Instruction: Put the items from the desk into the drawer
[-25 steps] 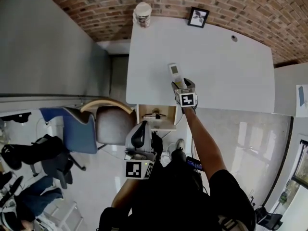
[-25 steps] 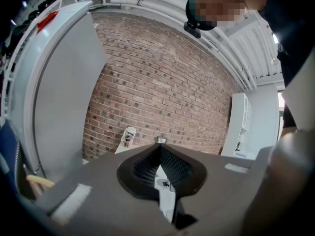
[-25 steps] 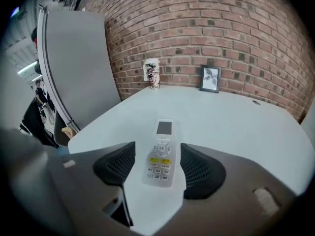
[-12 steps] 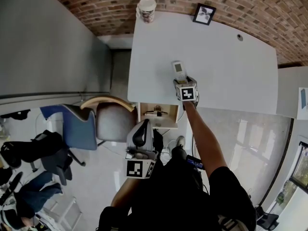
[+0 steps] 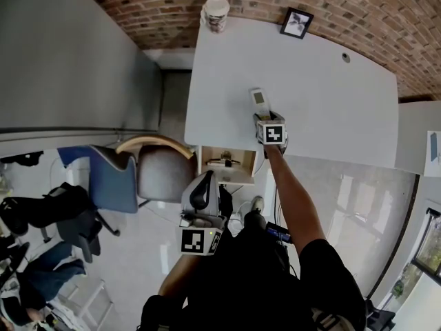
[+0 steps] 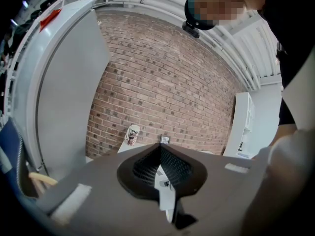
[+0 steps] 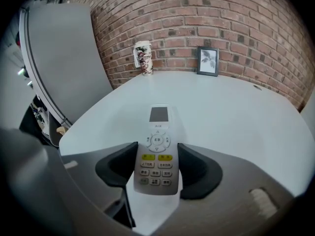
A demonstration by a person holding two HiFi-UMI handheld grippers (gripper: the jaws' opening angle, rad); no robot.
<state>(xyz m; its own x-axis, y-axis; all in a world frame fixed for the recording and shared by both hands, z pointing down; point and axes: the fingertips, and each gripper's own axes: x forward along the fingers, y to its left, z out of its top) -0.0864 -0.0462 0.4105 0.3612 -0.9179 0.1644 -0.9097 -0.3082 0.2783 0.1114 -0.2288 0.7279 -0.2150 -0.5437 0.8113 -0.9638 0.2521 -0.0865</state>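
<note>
A white remote control (image 7: 157, 146) with a small screen lies flat on the white desk (image 5: 310, 95). My right gripper (image 7: 157, 167) points down at its near end. The jaws have just been closing, and both black pads (image 7: 193, 168) now touch the remote's long sides. From the head view the right gripper (image 5: 263, 118) sits just behind the remote (image 5: 258, 98). Under the desk's near edge a wooden drawer (image 5: 239, 156) stands open with a small item inside. My left gripper (image 5: 201, 185) hangs below the drawer front, shut and empty, and its pads (image 6: 160, 154) meet in the left gripper view.
A paper cup (image 5: 216, 12) and a framed picture (image 5: 297, 23) stand at the desk's far edge by the brick wall. A grey chair (image 5: 157, 176) and a blue chair (image 5: 109, 185) stand left of the drawer. A grey partition runs along the left.
My right gripper has come down over the remote's near end and its jaws have narrowed onto it. The left gripper has stayed where it was.
</note>
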